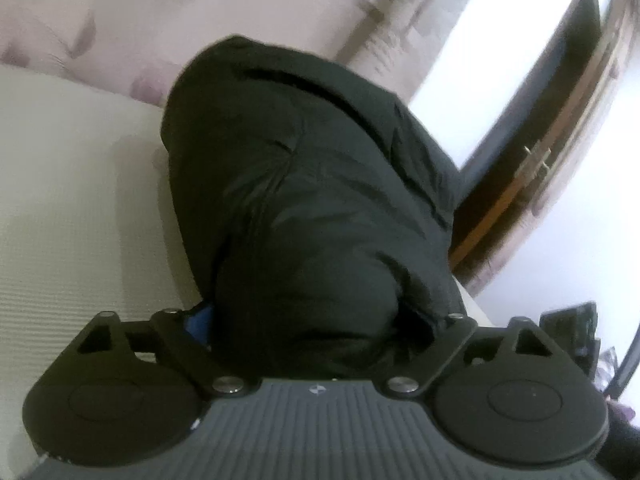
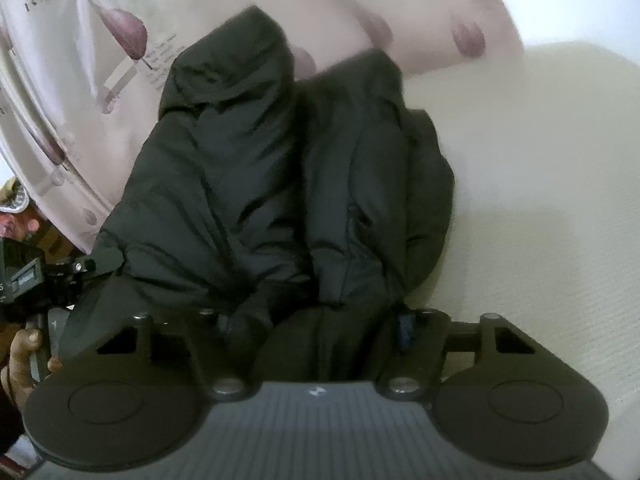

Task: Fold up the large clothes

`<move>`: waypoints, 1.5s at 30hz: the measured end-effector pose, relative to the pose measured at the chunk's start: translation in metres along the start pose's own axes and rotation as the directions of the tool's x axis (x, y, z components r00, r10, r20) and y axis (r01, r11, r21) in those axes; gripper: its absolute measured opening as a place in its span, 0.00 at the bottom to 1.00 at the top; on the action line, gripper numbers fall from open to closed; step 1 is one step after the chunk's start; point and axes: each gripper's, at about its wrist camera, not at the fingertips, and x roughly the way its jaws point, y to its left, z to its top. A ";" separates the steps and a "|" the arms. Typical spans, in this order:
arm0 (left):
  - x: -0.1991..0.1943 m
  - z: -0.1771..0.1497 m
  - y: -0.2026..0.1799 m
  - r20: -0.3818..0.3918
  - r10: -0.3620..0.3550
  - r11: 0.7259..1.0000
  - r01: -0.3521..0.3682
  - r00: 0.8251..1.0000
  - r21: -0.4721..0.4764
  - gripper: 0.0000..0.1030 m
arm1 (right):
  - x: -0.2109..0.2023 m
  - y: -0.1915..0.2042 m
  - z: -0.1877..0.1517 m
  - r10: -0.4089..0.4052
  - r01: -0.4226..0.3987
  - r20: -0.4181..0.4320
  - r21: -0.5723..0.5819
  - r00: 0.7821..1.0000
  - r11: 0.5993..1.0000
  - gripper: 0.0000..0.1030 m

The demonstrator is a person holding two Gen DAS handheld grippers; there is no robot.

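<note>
1. A black padded jacket (image 1: 304, 200) lies bunched on a cream ribbed bed (image 1: 72, 208), its far end reaching a pale pink sheet with purple leaf prints (image 1: 100, 20).
2. Left wrist view: the jacket fills the middle and runs straight into the left gripper (image 1: 320, 332). The fabric lies between the fingers and hides their tips; a bit of blue pad (image 1: 202, 322) shows at the left finger, just beside the cloth.
3. Left fingers: spread wide with the jacket's bulk between them. Whether the pads press on it, I cannot tell.
4. Right wrist view: the jacket (image 2: 280, 184) rises in two humps with a deep crease between, and its near edge is gathered into the right gripper (image 2: 316, 328).
5. Right fingers: about half closed, with folds bunched between them. A blue pad (image 2: 406, 328) at the right finger sits against the cloth; the left finger is buried in fabric. They look clamped on the jacket.
6. At the left edge of the right view, a hand (image 2: 24, 364) holds the other gripper's handle (image 2: 36, 280), close to the jacket's loose corner.
7. A dark wooden door (image 1: 532, 160) stands beyond the bed in the left view.
</note>
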 end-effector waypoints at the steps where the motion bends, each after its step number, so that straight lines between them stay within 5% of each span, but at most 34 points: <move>1: -0.008 0.001 0.000 0.012 0.012 1.000 -0.012 1.000 -0.001 0.84 | 0.002 0.006 -0.002 0.023 -0.023 -0.003 0.011 1.000 1.000 0.57; 10: -0.116 0.007 0.012 0.073 0.151 0.989 -0.150 0.986 -0.013 0.83 | 0.018 0.079 -0.035 0.209 -0.209 -0.025 0.003 0.978 0.978 0.48; 18: -0.157 -0.044 0.027 0.111 0.243 0.970 -0.241 0.964 -0.030 0.93 | 0.017 0.092 -0.067 0.210 -0.210 -0.044 -0.002 0.977 0.978 0.50; 20: -0.159 -0.043 0.017 0.146 0.283 0.957 -0.288 0.948 0.014 0.96 | 0.016 0.099 -0.066 0.173 -0.175 -0.049 -0.032 0.984 0.984 0.54; 25: -0.172 -0.041 -0.023 0.272 0.404 0.882 -0.451 0.873 0.138 1.00 | -0.009 0.123 -0.053 0.090 -0.091 -0.012 -0.146 0.996 0.985 0.57; 27: -0.177 -0.039 -0.031 0.291 0.410 0.875 -0.463 0.865 0.143 1.00 | -0.027 0.139 -0.043 0.048 -0.039 0.035 -0.234 0.998 0.972 0.57; 31: -0.191 -0.044 -0.033 0.296 0.303 0.937 -0.339 0.906 0.078 1.00 | -0.042 0.184 -0.015 0.018 0.022 0.087 -0.439 0.996 0.898 0.57; 34: -0.179 -0.048 -0.036 0.276 0.261 0.954 -0.292 0.925 0.073 1.00 | -0.037 0.224 0.009 -0.064 0.114 0.104 -0.597 0.993 0.794 0.55; 36: -0.170 -0.053 -0.040 0.256 0.250 0.955 -0.281 0.934 0.094 1.00 | -0.032 0.237 0.019 -0.119 0.132 0.062 -0.629 0.991 0.766 0.55; 39: -0.165 -0.059 -0.040 0.251 0.208 0.964 -0.242 0.945 0.113 1.00 | -0.038 0.246 0.040 -0.053 0.116 0.120 -0.608 0.991 0.786 0.57; 41: -0.160 -0.062 -0.039 0.232 0.172 0.973 -0.202 0.957 0.113 1.00 | -0.042 0.260 0.048 0.103 -0.019 0.100 -0.623 0.990 0.782 0.56; 45: -0.151 -0.070 -0.043 0.215 0.141 0.976 -0.172 0.966 0.133 1.00 | -0.003 0.309 0.049 0.172 -0.089 0.034 -0.750 0.984 0.655 0.54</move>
